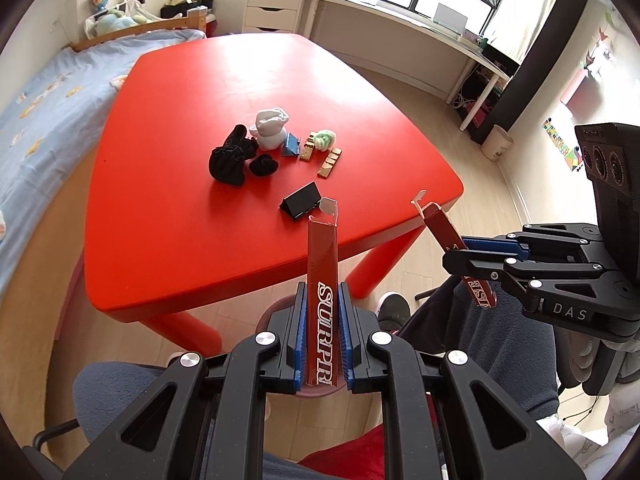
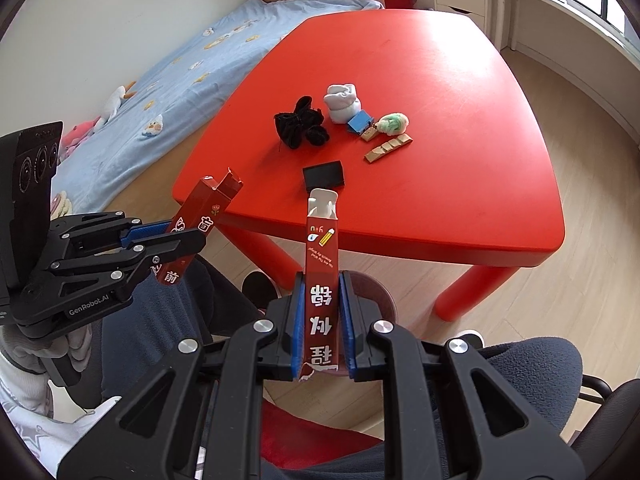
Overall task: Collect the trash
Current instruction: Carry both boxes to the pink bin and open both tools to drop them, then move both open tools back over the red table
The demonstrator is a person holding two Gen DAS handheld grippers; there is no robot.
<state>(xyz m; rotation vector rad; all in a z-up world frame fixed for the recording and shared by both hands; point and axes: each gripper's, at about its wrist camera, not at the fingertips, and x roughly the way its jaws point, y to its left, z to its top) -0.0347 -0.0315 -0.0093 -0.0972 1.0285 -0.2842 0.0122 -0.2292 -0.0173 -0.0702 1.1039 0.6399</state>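
My left gripper [image 1: 323,292] is shut on a long red carton printed SURPRISE [image 1: 322,280], held upright off the near edge of the red table [image 1: 200,240]. My right gripper [image 2: 320,280] is shut on a second long red carton with white characters [image 2: 321,264]. Each gripper shows in the other's view: the right gripper [image 1: 460,250] with its carton [image 1: 444,232], the left gripper [image 2: 196,232] with its carton [image 2: 200,216]. On the table lie a black folded card [image 1: 302,200], black socks [image 1: 236,158], a white sock [image 1: 270,128], a blue card [image 1: 291,146], gold wrappers [image 1: 330,162] and a green fluffy ball [image 1: 325,139].
A bed with a blue sheet [image 1: 36,112] runs along the table's left. A white drawer unit [image 1: 274,4] and a long white desk [image 1: 400,28] stand behind. A small bin [image 1: 497,144] stands on the floor at right. The person's legs [image 1: 480,340] and a chair are below the grippers.
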